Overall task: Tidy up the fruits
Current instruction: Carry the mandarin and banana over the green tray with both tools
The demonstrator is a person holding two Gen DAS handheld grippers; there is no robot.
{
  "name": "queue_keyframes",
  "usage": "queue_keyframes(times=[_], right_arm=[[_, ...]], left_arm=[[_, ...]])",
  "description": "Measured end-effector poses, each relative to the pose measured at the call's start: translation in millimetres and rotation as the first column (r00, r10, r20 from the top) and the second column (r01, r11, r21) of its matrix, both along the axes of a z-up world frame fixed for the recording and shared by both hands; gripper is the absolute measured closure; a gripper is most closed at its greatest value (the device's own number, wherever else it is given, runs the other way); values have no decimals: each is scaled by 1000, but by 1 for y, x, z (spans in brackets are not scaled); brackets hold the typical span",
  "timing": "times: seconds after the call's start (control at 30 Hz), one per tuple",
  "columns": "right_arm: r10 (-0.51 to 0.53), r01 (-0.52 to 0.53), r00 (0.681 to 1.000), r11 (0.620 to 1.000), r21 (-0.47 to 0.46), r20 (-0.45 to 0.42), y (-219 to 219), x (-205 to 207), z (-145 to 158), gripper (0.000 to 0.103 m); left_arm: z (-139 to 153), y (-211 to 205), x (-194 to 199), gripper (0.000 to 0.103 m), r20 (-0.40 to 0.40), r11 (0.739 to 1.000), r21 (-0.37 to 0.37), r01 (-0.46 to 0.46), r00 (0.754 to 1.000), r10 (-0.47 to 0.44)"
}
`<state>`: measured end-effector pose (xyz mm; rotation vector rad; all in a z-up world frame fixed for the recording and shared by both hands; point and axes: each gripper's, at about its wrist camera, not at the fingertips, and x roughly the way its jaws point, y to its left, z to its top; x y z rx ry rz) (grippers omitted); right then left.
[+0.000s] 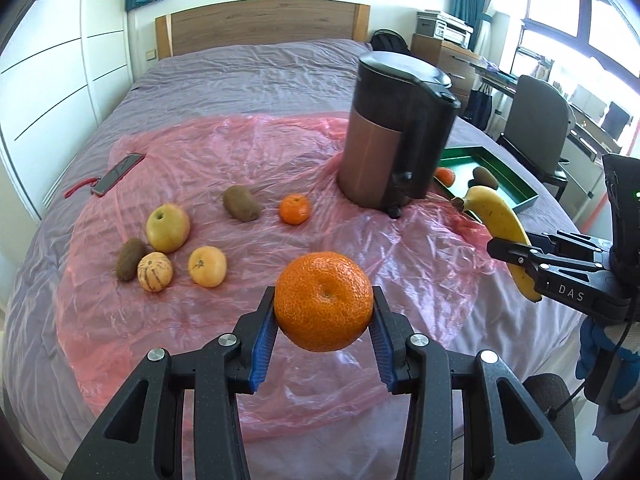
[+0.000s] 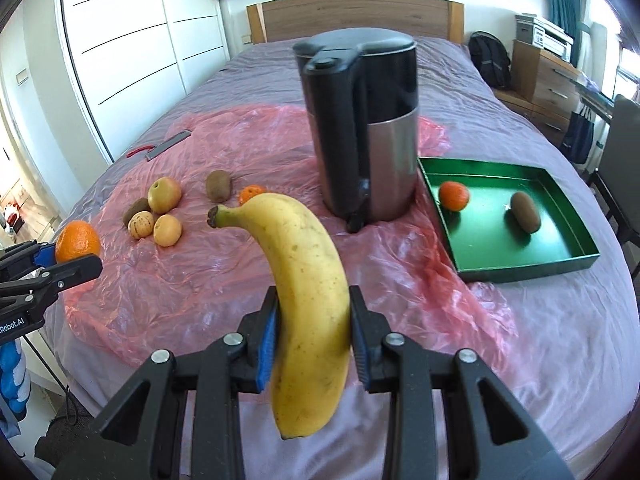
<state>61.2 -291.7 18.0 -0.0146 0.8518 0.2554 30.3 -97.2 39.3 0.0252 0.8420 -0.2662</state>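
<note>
My left gripper (image 1: pixel 324 306) is shut on a large orange (image 1: pixel 323 301) and holds it above the pink plastic sheet (image 1: pixel 248 152); the orange also shows in the right wrist view (image 2: pixel 77 246). My right gripper (image 2: pixel 312 312) is shut on a yellow banana (image 2: pixel 310 296), held above the bed; the banana also shows in the left wrist view (image 1: pixel 500 228). A green tray (image 2: pixel 568 248) at the right holds a small orange (image 2: pixel 453 195) and a kiwi (image 2: pixel 525 212). On the sheet lie an apple (image 1: pixel 168 227), two kiwis (image 1: pixel 241 203) (image 1: pixel 130 253), a mandarin (image 1: pixel 295 209), a yellow citrus (image 1: pixel 207 266) and a striped fruit (image 1: pixel 155 271).
A tall black and copper kettle (image 1: pixel 394 132) stands on the sheet between the loose fruit and the tray. A phone (image 1: pixel 118 174) with a red strap lies at the sheet's far left. A grey chair (image 1: pixel 536 120) and a desk stand beside the bed at the right.
</note>
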Motion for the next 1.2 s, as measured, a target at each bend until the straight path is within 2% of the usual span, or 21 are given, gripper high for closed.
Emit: queue_keyframes(times=[0.37,0.63,0.97,1.2], right_arm=[[-130,131,991,991,33,-8,-77,-6,-14,103],[-187,187,982,981,61,2,-120,10,-14,103],[-249,247,968,967,65,24,-181,55,-6,103],[-309,307,951,951,44,34,-230,102,-9,103]], left_arm=[[3,-56,2,65,-14,996,59,72,997,-72],[14,-109,20,65,-3,986,86,146,989,-146],[17,-193,62,65,-6,964,82,253,967,-254],[4,-245,103,65,-19,948,75,310,951,-310]])
